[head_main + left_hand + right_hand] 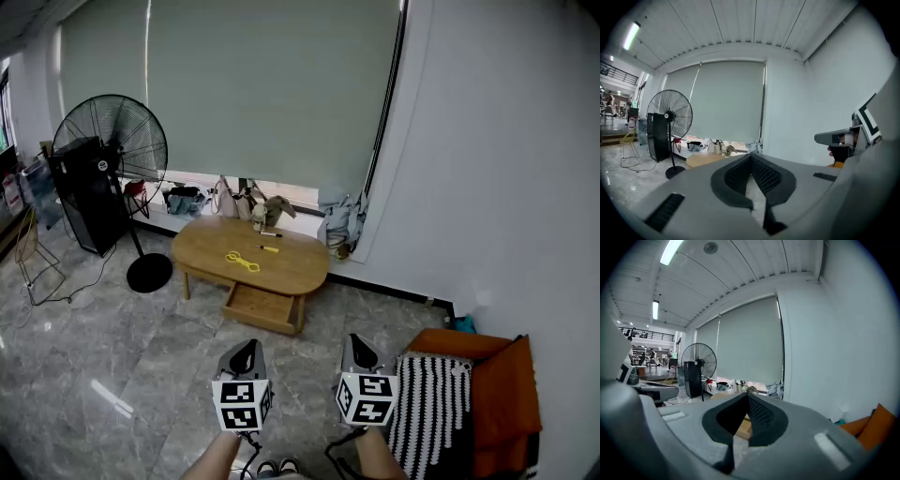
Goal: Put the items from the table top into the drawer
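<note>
Cord (242, 261) beyond left gripper (249, 346), right gripper (354, 340) (closed)

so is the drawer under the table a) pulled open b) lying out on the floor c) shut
A: the drawer juts out from under the table edge, its inside showing.

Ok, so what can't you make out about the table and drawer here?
- Small items on the table: too small in the head view to name.
- Drawer interior: too distant in the head view to check.
- Table top, gripper views: mostly hidden behind the left hand-held gripper and the right hand-held gripper.
</note>
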{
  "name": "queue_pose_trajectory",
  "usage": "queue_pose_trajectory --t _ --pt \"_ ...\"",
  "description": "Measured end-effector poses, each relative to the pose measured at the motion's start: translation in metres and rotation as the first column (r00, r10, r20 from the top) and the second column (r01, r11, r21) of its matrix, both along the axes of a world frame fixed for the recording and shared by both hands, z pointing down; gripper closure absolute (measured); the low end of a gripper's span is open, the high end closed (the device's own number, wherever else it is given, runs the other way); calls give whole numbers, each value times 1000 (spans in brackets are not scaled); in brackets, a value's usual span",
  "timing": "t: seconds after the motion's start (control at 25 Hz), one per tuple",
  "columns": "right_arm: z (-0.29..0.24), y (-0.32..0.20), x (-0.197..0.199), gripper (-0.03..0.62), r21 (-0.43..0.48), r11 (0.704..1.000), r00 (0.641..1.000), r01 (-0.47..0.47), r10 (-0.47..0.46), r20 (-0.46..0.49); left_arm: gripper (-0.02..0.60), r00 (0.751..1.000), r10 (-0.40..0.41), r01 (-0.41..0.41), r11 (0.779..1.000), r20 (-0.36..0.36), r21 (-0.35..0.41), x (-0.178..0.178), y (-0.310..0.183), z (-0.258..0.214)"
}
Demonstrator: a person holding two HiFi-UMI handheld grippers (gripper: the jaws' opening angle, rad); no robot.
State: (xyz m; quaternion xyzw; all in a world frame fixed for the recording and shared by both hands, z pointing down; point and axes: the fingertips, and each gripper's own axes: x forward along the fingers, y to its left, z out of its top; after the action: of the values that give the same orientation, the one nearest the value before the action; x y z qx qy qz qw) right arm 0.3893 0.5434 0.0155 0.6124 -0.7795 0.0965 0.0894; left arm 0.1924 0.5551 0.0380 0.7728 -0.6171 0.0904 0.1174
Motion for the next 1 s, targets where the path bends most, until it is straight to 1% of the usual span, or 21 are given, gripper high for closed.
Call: queue_pose_trajectory --t 0.08,0.24,0.36,0.44,0.68,0.84,1.0 --pt "0 1 1 589 -4 1000 1000 -5 5 2 586 1000 13 -13 1000 3 -13 2 2 -1" --pt "-2 1 -2 589 5 1000 1000 -9 9 10 586 1000 5 -5 1000 -6 8 -4 -2 0" --pt "-7 3 -9 589 29 999 1000 -15 15 -8 586 1000 7 -7 1000 -16 7 -11 -2 0" --pt "-9 2 -15 589 30 999 1000 -21 21 -18 586 1000 9 -8 1000 -20 4 -17 -3 0" --pt "-4 4 -29 589 5 999 999 -44 44 -14 586 1000 23 -24 1000 -17 -7 -34 -2 5" --pt "9 2 -31 589 -19 999 999 -48 47 -17 586 1000 1 -1 1000 -28 -26 -46 -9 14" --pt "23 -13 -24 589 -47 997 998 -60 60 -4 586 1000 -15 14 999 -16 -48 -52 -24 26"
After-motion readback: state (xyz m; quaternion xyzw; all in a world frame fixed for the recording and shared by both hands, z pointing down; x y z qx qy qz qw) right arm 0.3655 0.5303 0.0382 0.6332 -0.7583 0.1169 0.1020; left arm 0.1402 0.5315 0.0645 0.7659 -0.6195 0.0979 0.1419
